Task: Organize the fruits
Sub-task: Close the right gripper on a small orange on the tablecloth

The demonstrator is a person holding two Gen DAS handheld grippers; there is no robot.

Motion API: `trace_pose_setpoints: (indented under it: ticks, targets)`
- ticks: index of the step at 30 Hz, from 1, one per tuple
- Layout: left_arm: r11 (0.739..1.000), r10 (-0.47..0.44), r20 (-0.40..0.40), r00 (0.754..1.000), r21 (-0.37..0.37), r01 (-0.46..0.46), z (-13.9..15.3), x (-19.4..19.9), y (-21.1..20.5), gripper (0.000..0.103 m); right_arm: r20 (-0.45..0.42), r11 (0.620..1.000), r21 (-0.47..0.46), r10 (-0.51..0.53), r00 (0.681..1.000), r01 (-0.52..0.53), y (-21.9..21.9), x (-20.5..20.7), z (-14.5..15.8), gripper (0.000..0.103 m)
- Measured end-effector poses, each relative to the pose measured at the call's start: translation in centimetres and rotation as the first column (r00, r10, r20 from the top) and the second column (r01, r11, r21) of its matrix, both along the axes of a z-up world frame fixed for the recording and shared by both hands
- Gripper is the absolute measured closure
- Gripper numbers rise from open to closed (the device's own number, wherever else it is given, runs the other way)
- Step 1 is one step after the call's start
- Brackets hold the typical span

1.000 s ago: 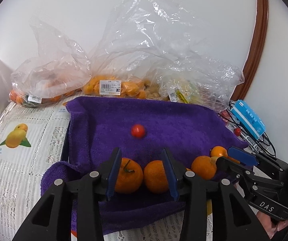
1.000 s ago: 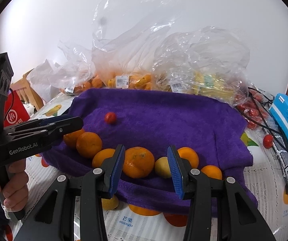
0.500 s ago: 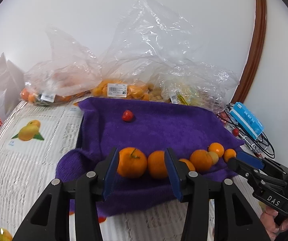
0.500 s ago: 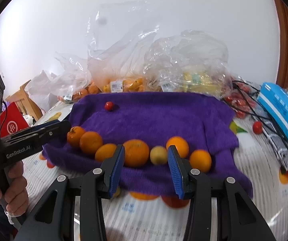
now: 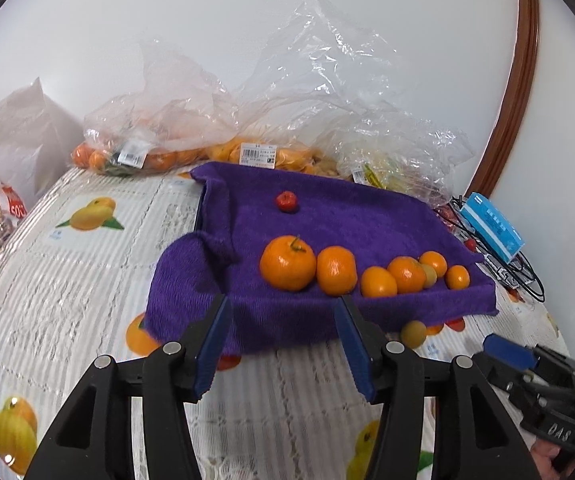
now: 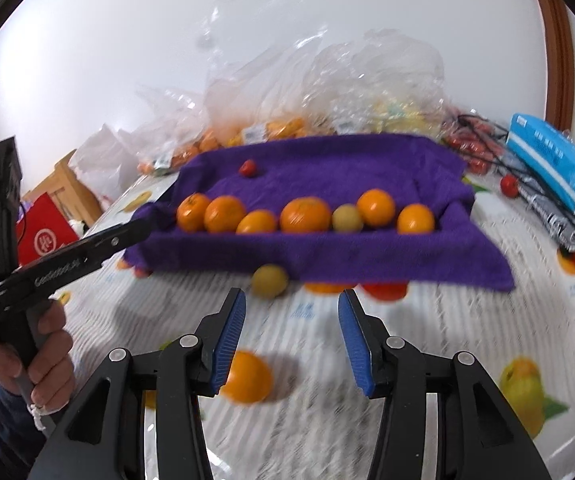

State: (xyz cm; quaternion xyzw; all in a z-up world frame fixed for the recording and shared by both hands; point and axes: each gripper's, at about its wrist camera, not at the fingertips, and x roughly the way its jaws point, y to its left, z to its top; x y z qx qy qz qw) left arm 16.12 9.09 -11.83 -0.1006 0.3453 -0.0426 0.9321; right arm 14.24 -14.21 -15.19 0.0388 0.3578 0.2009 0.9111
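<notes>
From my left wrist, my left gripper [image 5: 283, 336] has just been opening, nothing between its jaws. Beyond it, oranges [image 5: 287, 263] line the near edge of the purple towel [image 5: 367, 220], a cherry tomato [image 5: 286, 201] farther back.

From my right wrist, my right gripper [image 6: 292, 332], also just opening, is released over the tablecloth [image 6: 467, 320]. A yellowish fruit [image 6: 269, 280] lies just before the towel.

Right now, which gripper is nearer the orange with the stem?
Left. The left gripper points straight at the stemmed orange from the towel's near edge; the right gripper hangs farther back over the tablecloth, facing the row's middle.
</notes>
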Motion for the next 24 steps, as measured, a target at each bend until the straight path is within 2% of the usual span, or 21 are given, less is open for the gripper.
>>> trace_pose_setpoints:
  ticks: [10, 12, 13, 17, 24]
  targets:
    - [1.000, -0.008, -0.006, 1.000, 0.013, 0.008, -0.3, -1.6, -0.3, 0.050, -0.085, 0.996, -0.090, 0.001, 0.996, -0.009, 2.7, -1.7, -2.1, 0.055]
    - [1.000, -0.011, -0.006, 1.000, 0.012, 0.011, -0.3, -1.7, -0.3, 0.050, -0.088, 0.993, -0.118, -0.017, 0.996, 0.007, 2.9, -1.6, -2.3, 0.060]
    - [1.000, -0.013, -0.007, 1.000, 0.011, 0.013, -0.3, -1.7, -0.4, 0.050, -0.097, 0.991, -0.132, -0.021, 0.995, 0.008, 3.1, -1.6, -2.5, 0.066]
    - [1.000, -0.022, -0.024, 0.999, 0.014, 0.022, -0.7, -1.5, -0.5, 0.050, -0.096, 0.984, -0.176, -0.027, 0.995, 0.010, 3.6, -1.7, -2.7, 0.067]
    - [0.999, -0.035, -0.050, 0.998, 0.032, 0.037, -1.3, -1.4, -1.0, 0.050, -0.099, 0.988, -0.149, -0.049, 0.994, 0.034, 1.7, -1.7, -2.3, 0.067]
